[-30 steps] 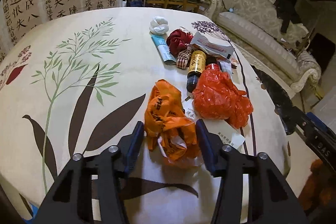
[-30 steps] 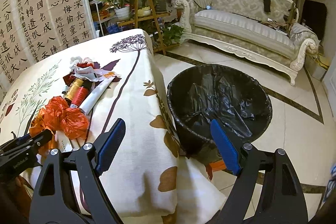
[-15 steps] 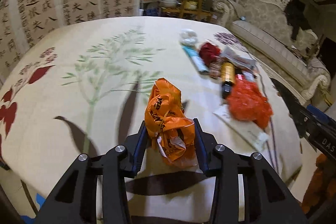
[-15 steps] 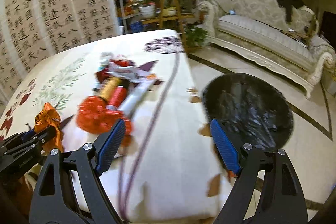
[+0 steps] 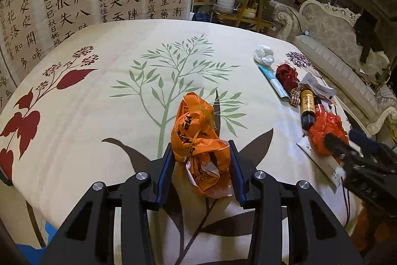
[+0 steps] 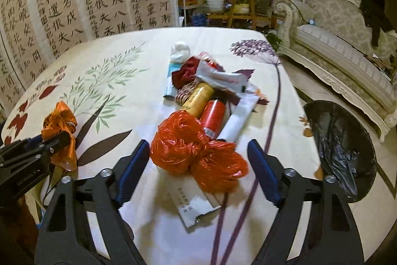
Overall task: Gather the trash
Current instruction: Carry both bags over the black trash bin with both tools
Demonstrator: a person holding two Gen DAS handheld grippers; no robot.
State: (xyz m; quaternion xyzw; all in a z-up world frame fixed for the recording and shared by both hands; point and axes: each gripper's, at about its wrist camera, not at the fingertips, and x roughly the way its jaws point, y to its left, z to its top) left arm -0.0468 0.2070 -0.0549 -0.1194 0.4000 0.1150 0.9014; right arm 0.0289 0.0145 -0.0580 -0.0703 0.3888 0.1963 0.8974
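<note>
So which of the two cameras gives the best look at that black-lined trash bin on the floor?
The right wrist view. The trash bin stands beside the table at the picture's right edge, its rim and black liner showing, cut off only slightly. The left wrist view does not show it at all: there, only the table, the trash and the sofa appear.

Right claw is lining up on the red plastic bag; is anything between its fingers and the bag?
Nothing visible. The right claw straddles the red plastic bag, jaws just closing, pads not yet pressing. A white paper packet lies under the bag, and the red can touches its far side.
</note>
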